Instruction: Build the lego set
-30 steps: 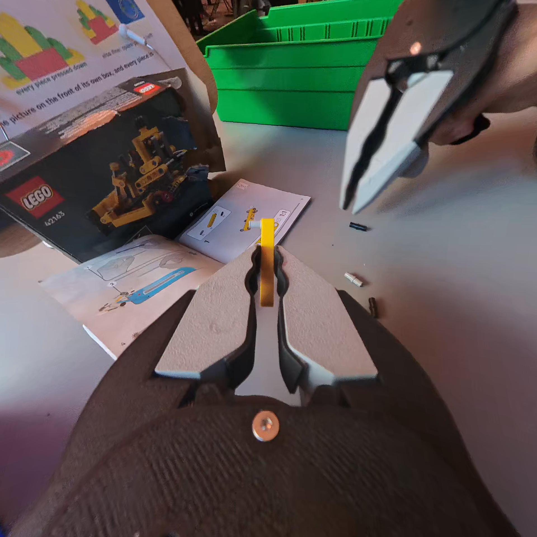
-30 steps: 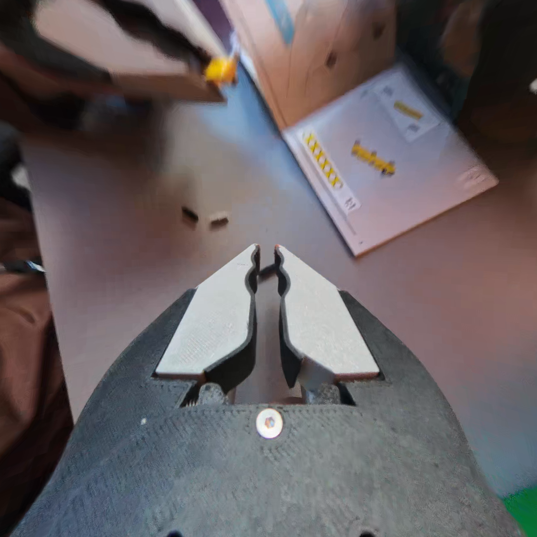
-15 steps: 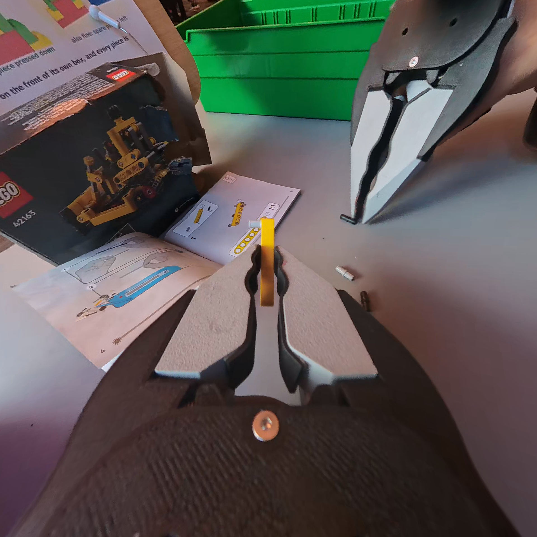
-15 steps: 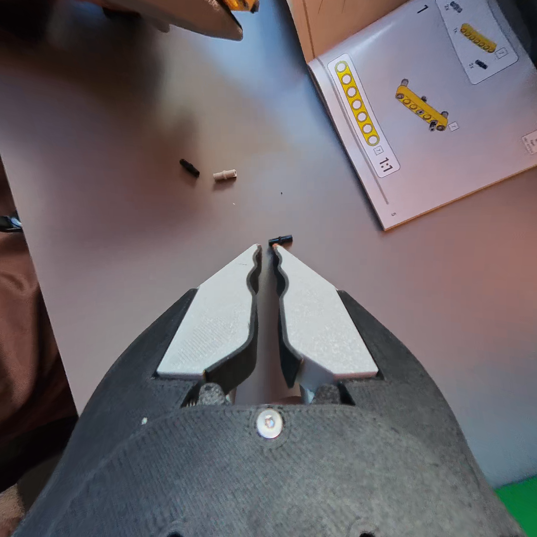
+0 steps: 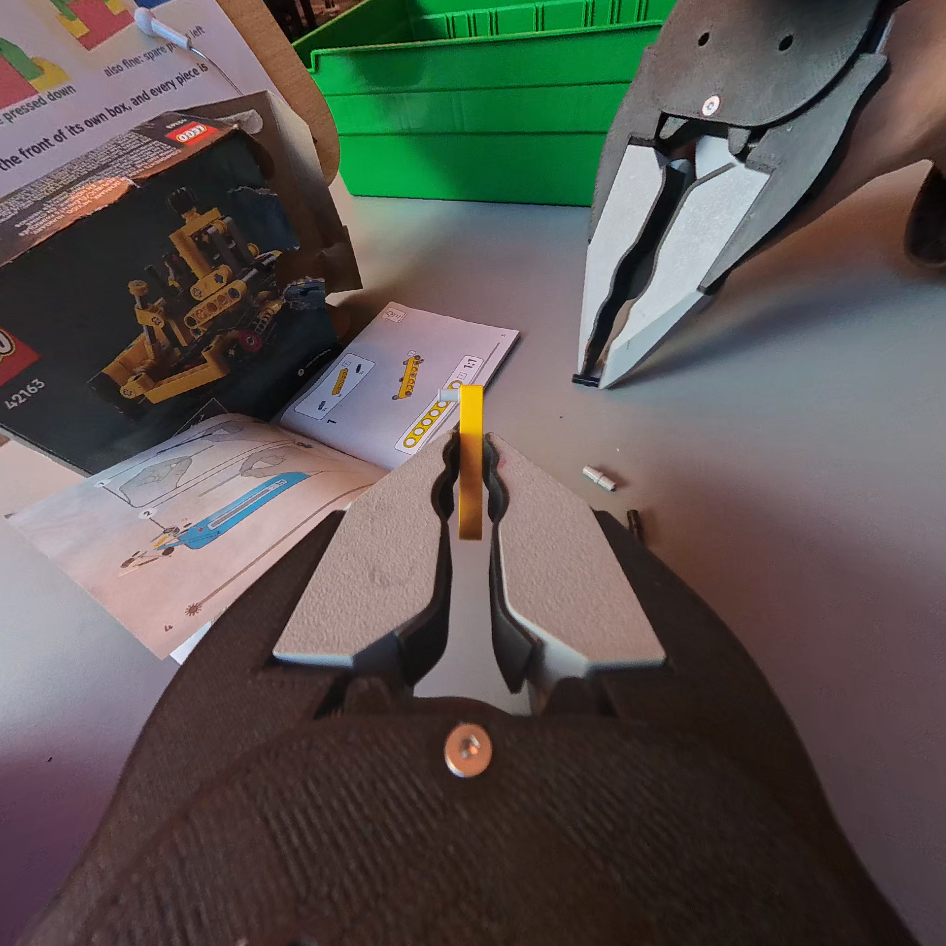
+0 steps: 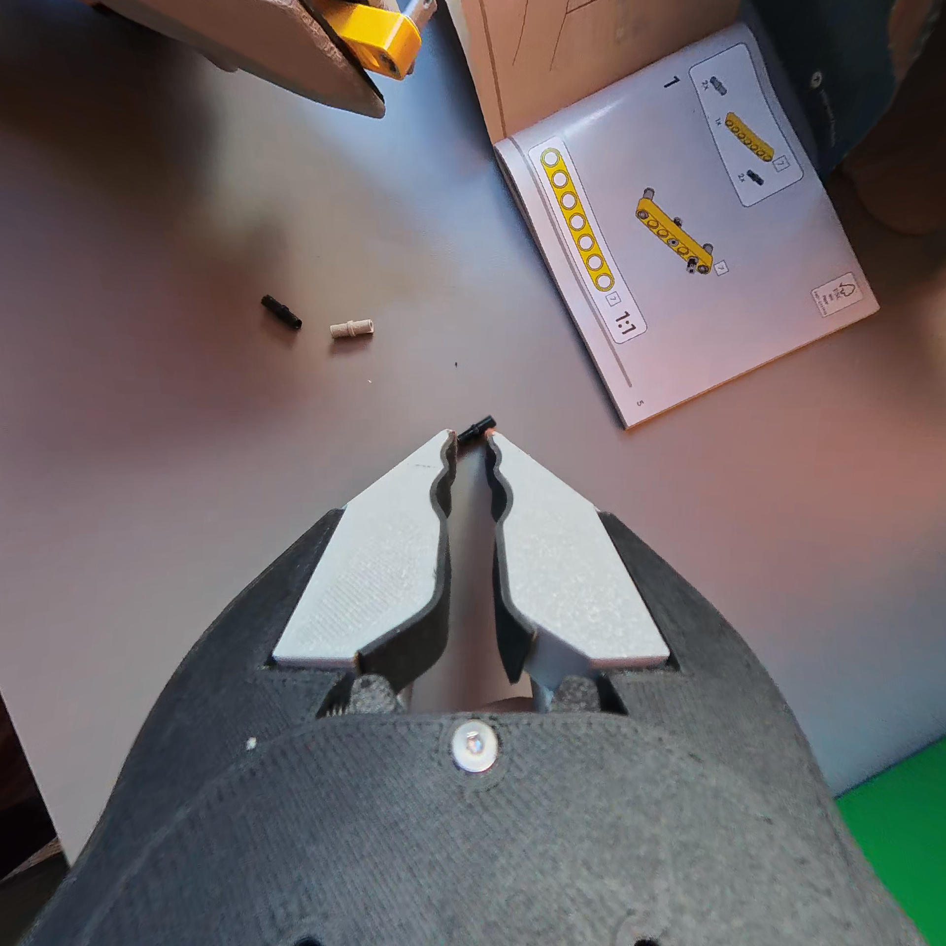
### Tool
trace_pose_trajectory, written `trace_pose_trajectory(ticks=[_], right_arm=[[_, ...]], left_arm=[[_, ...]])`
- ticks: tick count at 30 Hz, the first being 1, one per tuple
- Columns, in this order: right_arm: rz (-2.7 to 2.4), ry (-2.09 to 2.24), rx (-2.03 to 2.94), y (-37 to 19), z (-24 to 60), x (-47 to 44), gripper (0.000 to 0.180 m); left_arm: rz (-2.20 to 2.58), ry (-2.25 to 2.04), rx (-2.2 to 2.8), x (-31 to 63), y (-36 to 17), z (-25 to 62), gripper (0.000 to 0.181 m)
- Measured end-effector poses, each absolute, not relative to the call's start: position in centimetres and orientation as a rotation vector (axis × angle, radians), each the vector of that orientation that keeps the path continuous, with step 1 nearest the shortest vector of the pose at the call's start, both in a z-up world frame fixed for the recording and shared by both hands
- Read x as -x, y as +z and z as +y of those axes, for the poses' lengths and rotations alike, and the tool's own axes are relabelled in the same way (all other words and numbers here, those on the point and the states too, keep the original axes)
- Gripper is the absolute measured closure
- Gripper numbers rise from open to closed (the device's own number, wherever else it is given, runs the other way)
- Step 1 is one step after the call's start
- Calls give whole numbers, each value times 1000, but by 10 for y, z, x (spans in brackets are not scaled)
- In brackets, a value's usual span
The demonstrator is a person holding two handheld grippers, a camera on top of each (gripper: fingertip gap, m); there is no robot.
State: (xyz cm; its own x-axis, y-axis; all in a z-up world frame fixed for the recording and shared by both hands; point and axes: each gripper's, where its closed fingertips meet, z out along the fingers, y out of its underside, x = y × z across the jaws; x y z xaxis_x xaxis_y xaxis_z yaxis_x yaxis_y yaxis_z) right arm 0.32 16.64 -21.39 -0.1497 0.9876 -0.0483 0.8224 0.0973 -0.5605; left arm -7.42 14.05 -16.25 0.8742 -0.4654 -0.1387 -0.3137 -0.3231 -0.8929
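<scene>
Left gripper (image 5: 470, 440) clamped on yellow beam (image 5: 471, 460), beam edge-on between jaws, long axis running forward past the tips, a pale peg (image 5: 447, 395) stuck in its far end, poking left. Held above worktop (image 5: 768, 512), in front of open instruction booklet (image 5: 409, 368).

Right gripper (image 6: 471, 435) tipped steeply down, tips on or just above the worktop. Jaws parted by a narrow gap, not seen clamped on anything. Black pin (image 6: 476, 426) lay flat right at the tips, half between them; long axis slanted across the gap from near-left to far-right, far end poking out past the right tip. In left wrist view, same pin (image 5: 585, 379) seen at left tip of that gripper (image 5: 596, 376), touching the worktop.

Judged step: picking up black pin for the beam. Right gripper far nearer to it than left. Pin crosswise to the gap, so closing likely to pinch it skewed or roll it out; cannot tell whether tips already touched it.

Spare parts left of right gripper, well apart: another black pin (image 6: 281, 310) and tan peg (image 6: 352, 328), side by side. Green bin (image 5: 460, 102) far behind, set box (image 5: 153, 286) far left.
</scene>
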Motion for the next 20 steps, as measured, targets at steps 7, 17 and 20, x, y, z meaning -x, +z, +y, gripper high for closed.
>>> trace_pose_trajectory(ticks=[7,17,20], right_arm=[[-2033,681,1760,-214,165,2,174],[-2003,717,1732,-207,167,6,174],[-1967,750,1726,-201,169,7,179]], left_arm=[[584,-164,1929,72,-162,140,176],[579,-164,1927,73,-162,140,176],[581,-164,1927,73,-162,140,176]])
